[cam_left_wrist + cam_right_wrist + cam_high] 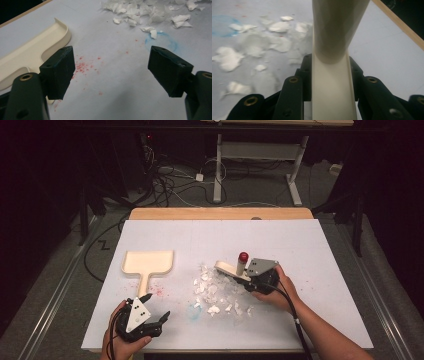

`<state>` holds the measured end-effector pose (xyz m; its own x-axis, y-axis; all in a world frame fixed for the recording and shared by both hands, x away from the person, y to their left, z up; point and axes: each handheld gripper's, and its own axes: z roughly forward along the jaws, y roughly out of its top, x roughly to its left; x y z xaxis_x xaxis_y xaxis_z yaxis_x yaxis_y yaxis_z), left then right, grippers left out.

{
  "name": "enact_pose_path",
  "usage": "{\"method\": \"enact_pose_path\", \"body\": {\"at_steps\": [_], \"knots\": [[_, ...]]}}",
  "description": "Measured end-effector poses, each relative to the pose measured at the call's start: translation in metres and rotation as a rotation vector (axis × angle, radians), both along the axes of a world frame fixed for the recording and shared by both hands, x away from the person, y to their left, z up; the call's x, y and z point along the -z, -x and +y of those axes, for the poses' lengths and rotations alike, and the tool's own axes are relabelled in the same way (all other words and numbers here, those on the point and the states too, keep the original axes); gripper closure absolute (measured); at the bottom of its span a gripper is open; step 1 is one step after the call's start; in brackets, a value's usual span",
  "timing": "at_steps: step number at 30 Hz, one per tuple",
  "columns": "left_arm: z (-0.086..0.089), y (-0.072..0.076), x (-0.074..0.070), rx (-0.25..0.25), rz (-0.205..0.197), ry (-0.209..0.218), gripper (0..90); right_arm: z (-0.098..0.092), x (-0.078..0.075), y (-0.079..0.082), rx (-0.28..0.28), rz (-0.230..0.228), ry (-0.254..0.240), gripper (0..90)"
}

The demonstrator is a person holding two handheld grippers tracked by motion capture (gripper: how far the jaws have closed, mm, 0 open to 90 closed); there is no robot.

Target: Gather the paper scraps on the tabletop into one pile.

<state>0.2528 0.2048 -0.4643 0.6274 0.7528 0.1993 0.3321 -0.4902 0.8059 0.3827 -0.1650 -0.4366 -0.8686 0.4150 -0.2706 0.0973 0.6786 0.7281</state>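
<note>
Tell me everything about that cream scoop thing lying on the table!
The cream plastic dustpan lies flat on the white table cover, left of the torn white paper scraps. It has a wide, shallow tray with a raised rim and a short, straight handle pointing towards the person. It looks smooth, with nothing in the tray. The left gripper is open close to the handle's end, and I cannot tell if it touches.

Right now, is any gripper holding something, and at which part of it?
The right gripper is shut on the cream brush, gripping it by its handle. The left gripper holds nothing; its jaws stand open beside the dustpan.
</note>
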Motion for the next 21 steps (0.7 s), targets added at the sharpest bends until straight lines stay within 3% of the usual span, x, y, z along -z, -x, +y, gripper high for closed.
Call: {"method": "enact_pose_path", "body": {"at_steps": [5, 10, 16, 20, 21], "knots": [[-0.001, 0.000, 0.000, 0.004, 0.002, -0.005, 21.1, 0.001, -0.003, 0.021, -0.044, -0.006, 0.011, 68.2], [-0.003, -0.001, 0.000, 0.012, -0.006, -0.011, 21.1, -0.003, -0.016, 0.030, -0.030, -0.074, 0.018, 68.2], [-0.003, -0.002, 0.000, 0.016, -0.004, -0.012, 21.1, -0.012, -0.032, 0.011, 0.011, -0.107, -0.009, 68.2], [-0.002, -0.002, 0.001, 0.008, 0.009, 0.002, 21.2, -0.010, -0.041, -0.020, 0.051, -0.117, -0.022, 68.2], [-0.002, -0.002, 0.001, 0.008, 0.009, 0.003, 21.2, -0.010, -0.041, -0.020, 0.051, -0.117, -0.022, 68.2]]}}
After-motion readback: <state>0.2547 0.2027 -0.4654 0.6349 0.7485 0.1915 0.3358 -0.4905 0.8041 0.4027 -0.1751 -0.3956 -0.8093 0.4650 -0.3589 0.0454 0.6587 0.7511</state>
